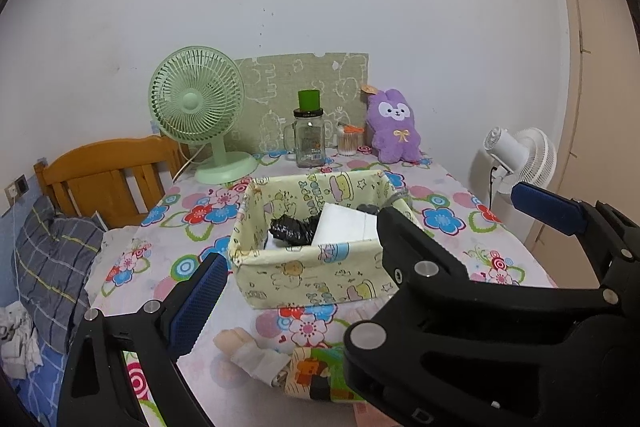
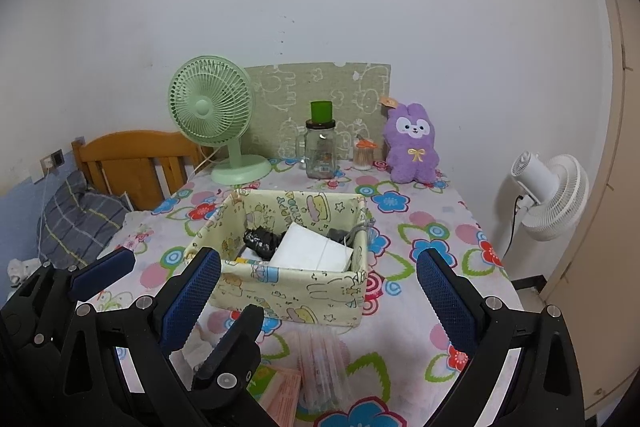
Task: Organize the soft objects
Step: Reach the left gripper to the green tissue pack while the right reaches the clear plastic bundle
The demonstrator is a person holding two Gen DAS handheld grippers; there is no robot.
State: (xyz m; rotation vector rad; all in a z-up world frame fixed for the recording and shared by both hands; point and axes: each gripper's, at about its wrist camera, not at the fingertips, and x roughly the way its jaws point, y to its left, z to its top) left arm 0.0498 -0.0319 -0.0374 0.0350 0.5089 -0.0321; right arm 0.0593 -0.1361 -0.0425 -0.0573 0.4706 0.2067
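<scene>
The fabric basket (image 2: 288, 291) sits near the middle of the table (image 2: 432, 227). In it, a crumpled bag (image 2: 262, 241) lies toward the left and a flat box (image 2: 316, 249) leans beside it on the right. Along the table's back edge stand, from left to right, the desk fan (image 2: 216, 119), the glass jar (image 2: 320, 151), a small pot of sticks (image 2: 364, 155) and the plush rabbit (image 2: 412, 147) at the back right corner, with a board (image 2: 320, 91) propped against the wall behind them. Before the basket, near the front edge, lie a clear bag (image 2: 320, 367) and a small doll (image 1: 248, 351). Left of the table is a bed headboard (image 2: 132, 163) with a pillow (image 2: 80, 219); to its right, off the table, stands a floor fan (image 2: 552, 195).
</scene>
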